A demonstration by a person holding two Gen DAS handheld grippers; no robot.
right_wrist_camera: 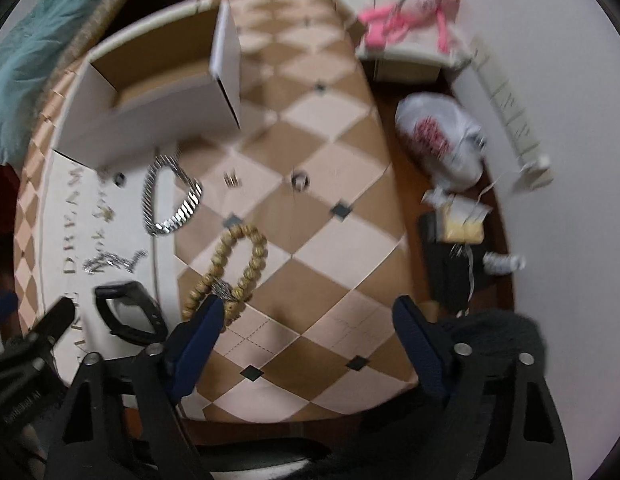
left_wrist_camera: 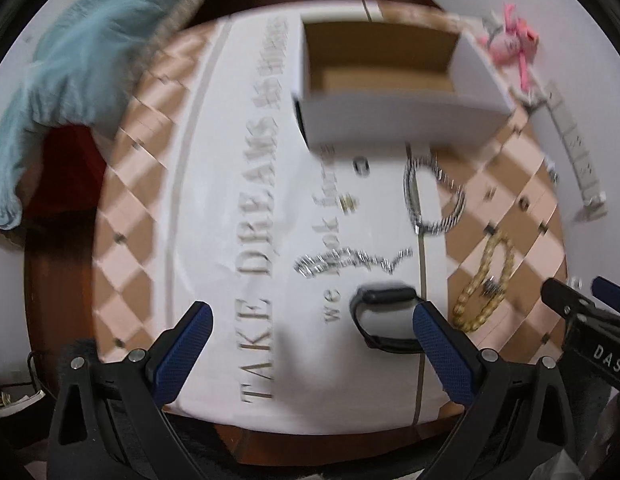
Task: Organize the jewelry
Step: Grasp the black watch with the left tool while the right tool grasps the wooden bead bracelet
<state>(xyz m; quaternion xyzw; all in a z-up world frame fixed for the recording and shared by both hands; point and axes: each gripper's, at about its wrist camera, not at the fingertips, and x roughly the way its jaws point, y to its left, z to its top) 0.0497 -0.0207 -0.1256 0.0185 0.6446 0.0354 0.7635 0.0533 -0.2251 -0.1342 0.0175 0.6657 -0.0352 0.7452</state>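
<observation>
Jewelry lies on a white sheet lettered "TAKE DREAMS" [left_wrist_camera: 258, 280] and a checkered mat [right_wrist_camera: 329, 240]. I see a black watch [left_wrist_camera: 381, 316], a loose silver chain [left_wrist_camera: 349, 262], a silver link bracelet [left_wrist_camera: 433, 196], an amber bead bracelet [right_wrist_camera: 234, 264], and small rings [left_wrist_camera: 361, 166] [right_wrist_camera: 300, 180]. An open white box [left_wrist_camera: 389, 80] stands behind them. My left gripper [left_wrist_camera: 313, 320] is open above the sheet, its right finger beside the watch. My right gripper [right_wrist_camera: 308, 320] is open over the mat, its left finger overlapping the bead bracelet's near end. Nothing sits between either pair of pads.
A pink plush toy [right_wrist_camera: 409, 12] sits on a small box at the back right. A white plastic bag [right_wrist_camera: 441, 140] and dark clutter [right_wrist_camera: 449, 260] lie right of the mat. A fluffy blue cloth [left_wrist_camera: 78, 60] hangs at the back left. A white strip [left_wrist_camera: 577, 148] runs along the right wall.
</observation>
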